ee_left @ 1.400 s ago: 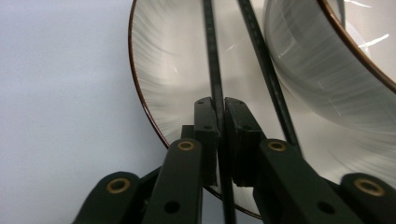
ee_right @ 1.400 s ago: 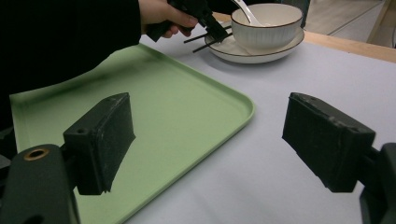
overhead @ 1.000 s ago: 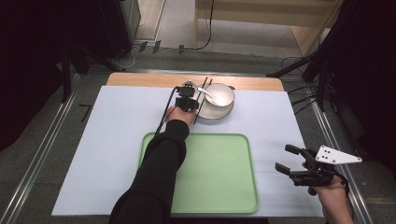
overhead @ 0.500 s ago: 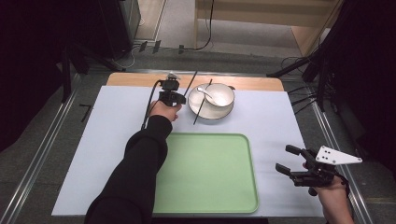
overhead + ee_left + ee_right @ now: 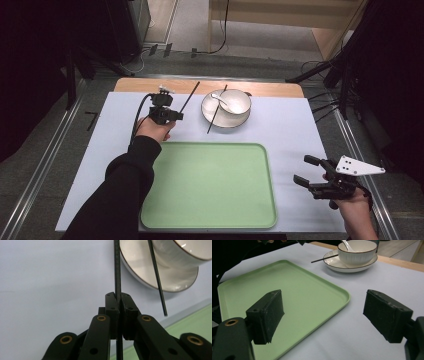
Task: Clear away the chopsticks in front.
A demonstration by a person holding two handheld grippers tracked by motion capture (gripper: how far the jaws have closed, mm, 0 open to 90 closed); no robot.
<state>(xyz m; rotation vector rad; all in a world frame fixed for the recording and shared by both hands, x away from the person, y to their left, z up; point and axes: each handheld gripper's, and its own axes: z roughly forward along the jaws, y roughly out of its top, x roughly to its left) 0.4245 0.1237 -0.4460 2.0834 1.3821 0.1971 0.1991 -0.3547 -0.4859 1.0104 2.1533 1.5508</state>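
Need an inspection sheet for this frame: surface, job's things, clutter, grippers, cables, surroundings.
Surface: white mat over a wooden table; green tray lies bare at the near side.
Job's things: one black chopstick held clear of the dishes; second chopstick rests across the bowl and saucer; white spoon in the bowl.
Clutter: nothing seen.
Grippers: left gripper shut on the held chopstick; right gripper open, nothing between its jaws, right of the tray.
Cables: black cable trails from the left gripper; more cables on the floor.
Surroundings: grey floor, metal rails, dark stands.
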